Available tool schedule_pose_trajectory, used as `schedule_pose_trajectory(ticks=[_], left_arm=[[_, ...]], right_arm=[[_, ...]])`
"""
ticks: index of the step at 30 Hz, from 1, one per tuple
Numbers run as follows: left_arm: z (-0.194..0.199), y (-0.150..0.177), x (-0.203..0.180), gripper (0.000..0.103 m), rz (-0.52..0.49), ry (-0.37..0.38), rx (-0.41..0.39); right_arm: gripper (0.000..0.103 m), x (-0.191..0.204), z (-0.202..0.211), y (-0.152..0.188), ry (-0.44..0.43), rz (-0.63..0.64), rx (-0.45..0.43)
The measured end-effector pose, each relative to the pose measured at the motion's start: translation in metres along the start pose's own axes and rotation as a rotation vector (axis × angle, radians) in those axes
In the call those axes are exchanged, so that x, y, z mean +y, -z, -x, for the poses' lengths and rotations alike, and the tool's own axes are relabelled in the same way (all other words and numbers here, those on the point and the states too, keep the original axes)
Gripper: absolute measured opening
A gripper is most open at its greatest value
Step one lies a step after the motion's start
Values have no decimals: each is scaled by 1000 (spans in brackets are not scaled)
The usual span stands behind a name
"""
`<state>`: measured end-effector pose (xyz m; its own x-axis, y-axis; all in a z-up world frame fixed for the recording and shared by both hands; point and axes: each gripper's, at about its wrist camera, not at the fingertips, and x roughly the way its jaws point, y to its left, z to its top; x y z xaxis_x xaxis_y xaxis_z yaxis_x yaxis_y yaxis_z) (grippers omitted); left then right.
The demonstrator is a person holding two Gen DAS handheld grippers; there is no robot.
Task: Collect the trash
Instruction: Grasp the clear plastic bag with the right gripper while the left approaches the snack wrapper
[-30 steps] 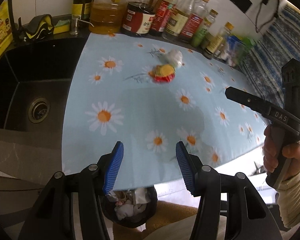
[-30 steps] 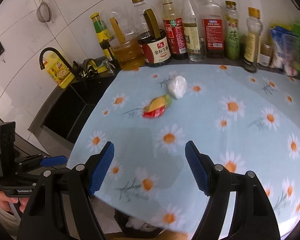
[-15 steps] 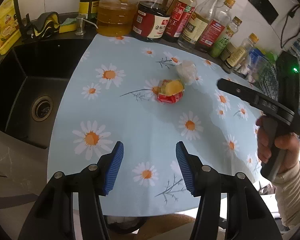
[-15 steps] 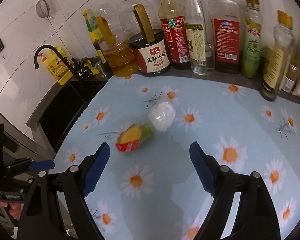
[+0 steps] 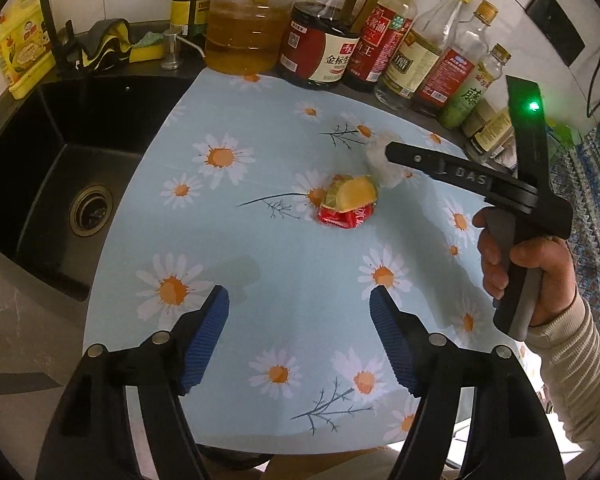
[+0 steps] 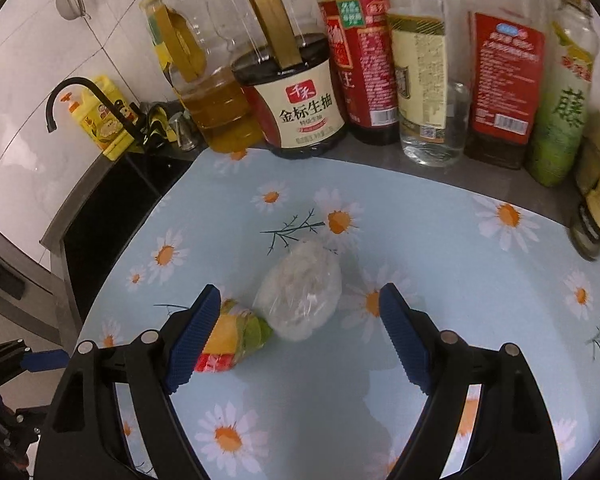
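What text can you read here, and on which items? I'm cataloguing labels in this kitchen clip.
"千禾 金标生抽": cream label of the dark soy sauce jug.
"DAS": arm of the right gripper.
"藤": green bottle.
Part of "王": red-labelled bottle.
Other bottle labels, the yellow detergent bottle and the red-yellow wrapper: too small or blurred.

A home kitchen is shown. A black sink [image 5: 52, 168] with a drain is set into the counter, and a black tap [image 6: 80, 96] stands behind it. Oil and sauce bottles [image 6: 300, 92] are lined along a tiled wall [image 6: 32, 60]. A daisy-print cloth [image 5: 300, 272] covers the counter.
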<state>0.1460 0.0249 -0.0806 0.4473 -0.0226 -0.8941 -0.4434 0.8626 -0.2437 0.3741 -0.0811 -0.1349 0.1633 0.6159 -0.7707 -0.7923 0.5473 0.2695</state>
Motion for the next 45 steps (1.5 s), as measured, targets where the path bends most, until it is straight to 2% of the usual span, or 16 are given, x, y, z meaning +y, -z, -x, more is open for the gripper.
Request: schedule_pose_trajectory(ticks=[4,6,9,17,27,34,37,45], left_arm=[[-5,-4,-4,71,2,-10,8],[-8,-6,-6,71,-4,-17,14],[-11,-9,-9,71,-12,-25,23],[-23,-20,-19,71,-47,-37,37],[-52,-43,-42,71,-130,-37,65],[-81,-57,-58,71,-193,-63,102],[-98,-61,-66,71,-238,-97,129],[-124,-74,-75,71,-274,-153,162]], right_arm=[[69,0,-14,-3,1,21,23],[58,0,-18,-4,5,29,28],[50,-3,-22,-5,9,33,34],[50,-13,-11,-2,-5,17,19],[50,-37,37,8,-17,-31,-43],[50,-56,63,36,-27,-70,-58],[50,-66,71,50,-75,-132,-39],[50,-76,89,78,-73,-164,-53]])
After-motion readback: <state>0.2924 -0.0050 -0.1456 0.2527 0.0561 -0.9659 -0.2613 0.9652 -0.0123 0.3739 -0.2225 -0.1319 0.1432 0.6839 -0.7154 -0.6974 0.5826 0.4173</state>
